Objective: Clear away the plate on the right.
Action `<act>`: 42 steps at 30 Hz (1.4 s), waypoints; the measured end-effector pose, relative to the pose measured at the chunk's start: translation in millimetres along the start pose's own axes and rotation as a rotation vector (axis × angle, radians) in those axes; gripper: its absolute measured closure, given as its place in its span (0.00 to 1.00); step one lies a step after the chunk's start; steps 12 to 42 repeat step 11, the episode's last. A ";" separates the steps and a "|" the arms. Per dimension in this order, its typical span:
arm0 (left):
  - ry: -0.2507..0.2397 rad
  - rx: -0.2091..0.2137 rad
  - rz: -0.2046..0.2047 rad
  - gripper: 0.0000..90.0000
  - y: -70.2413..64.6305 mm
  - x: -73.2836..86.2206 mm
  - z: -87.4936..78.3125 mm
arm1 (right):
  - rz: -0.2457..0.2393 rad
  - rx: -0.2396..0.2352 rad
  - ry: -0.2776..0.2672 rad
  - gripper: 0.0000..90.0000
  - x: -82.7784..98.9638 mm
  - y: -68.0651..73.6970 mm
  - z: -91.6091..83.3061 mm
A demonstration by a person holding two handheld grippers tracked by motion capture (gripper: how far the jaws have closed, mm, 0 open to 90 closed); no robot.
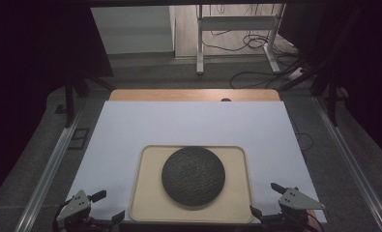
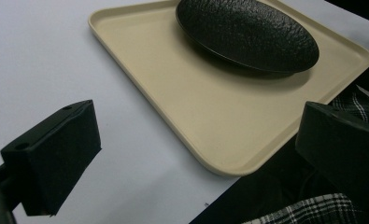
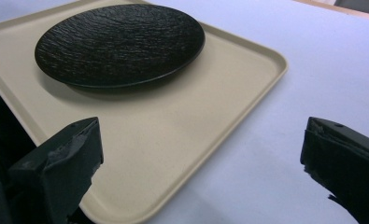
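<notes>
- Tray, beige plastic with rounded corners and a low raised rim, lay on the near half of a white sheet that covered the wooden table; its near edge sat flush with the table's front, probably so both grippers could reach it.
- Plate, round, black and rough-textured, rested on the tray slightly toward the far side, well clear of the rim all round; the rim would have checked it had it slid.
- Left gripper hovered just off the tray's near left corner, its jaws spread wide and holding nothing. In the left gripper view that corner lay between the two jaws but ahead of them, not touched.
- Right gripper mirrored it at the near right corner, jaws likewise spread and empty. In the right gripper view the tray's right rim ran up between the jaws, with the plate beyond.
- Judgement: the symmetrical stance, one open gripper at each near corner, suggested preparation for a two-handed grasp of the tray rim, a hold on both sides keeping the tray level so that the plate would not slip.
- Plaid cloth, apparently the person's clothing, appeared below the table edge.
</notes>
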State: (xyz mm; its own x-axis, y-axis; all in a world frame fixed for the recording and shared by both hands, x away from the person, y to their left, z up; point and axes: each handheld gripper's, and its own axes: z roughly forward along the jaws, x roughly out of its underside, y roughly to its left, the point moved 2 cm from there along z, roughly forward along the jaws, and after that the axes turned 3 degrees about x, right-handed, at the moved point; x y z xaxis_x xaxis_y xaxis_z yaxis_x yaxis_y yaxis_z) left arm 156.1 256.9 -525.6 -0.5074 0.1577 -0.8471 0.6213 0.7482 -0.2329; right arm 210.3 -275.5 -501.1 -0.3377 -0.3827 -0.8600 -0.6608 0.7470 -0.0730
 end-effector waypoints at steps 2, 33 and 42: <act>0.001 0.000 -0.001 0.00 0.0 0.0 0.0 | 0.004 0.001 0.004 0.00 1.6 -0.6 -1.2; 0.005 0.000 -0.003 0.00 0.4 -0.4 0.9 | -0.001 0.005 0.039 0.00 6.7 -1.7 -0.6; 0.005 0.000 -0.003 0.00 0.4 -0.4 0.9 | -0.001 0.005 0.039 0.00 6.7 -1.7 -0.6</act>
